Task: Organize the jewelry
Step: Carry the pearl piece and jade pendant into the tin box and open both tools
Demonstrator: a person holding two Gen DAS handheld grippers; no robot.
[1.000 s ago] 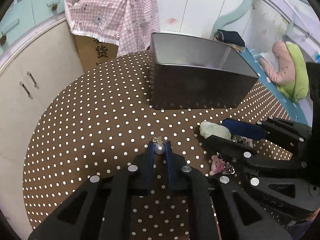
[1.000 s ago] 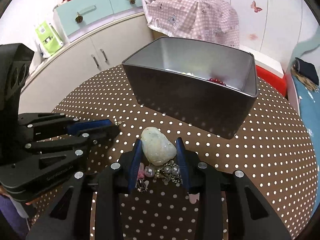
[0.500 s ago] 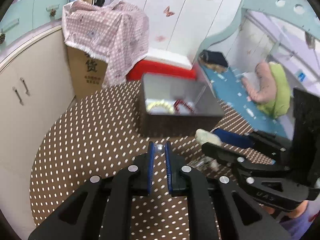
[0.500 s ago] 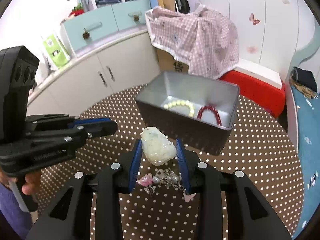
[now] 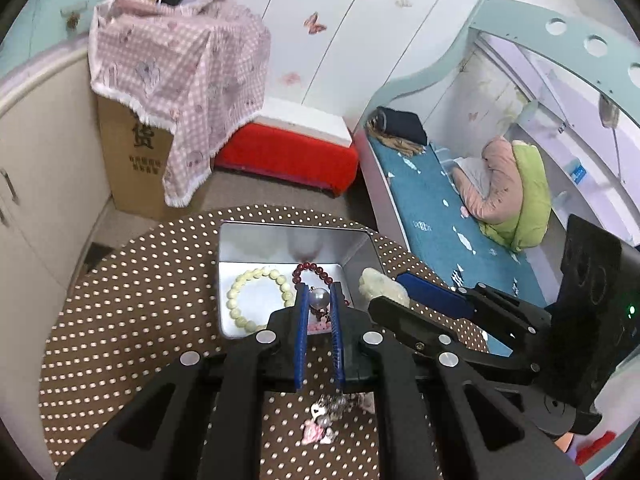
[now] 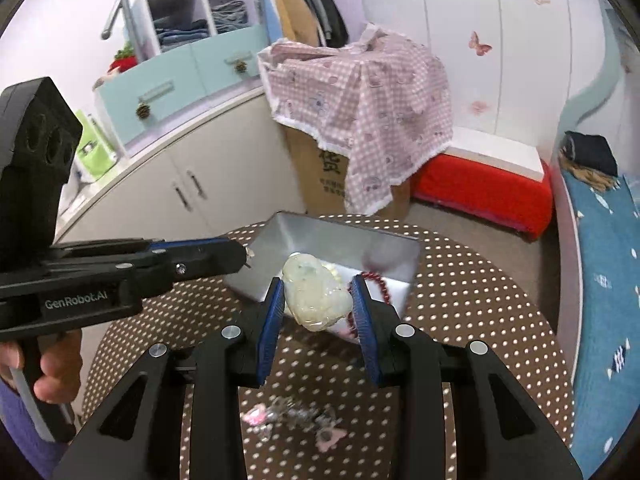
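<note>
Left gripper [image 5: 320,298] clamps a pearl earring [image 5: 320,299] and right gripper [image 6: 318,300] clamps a jade pendant [image 6: 316,294], both above the metal tin [image 5: 256,240].

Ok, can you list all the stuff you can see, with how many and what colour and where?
metal tin: one, silver, on the table
table: one, brown with white dots, round
cream bead bracelet: one, inside the tin
dark red bead bracelet: one, inside the tin
small jewelry pile: several, pink and silver, on the table
pearl earring: one, silvery, in left tongs
pale jade pendant: one, whitish green, in right tongs
</note>
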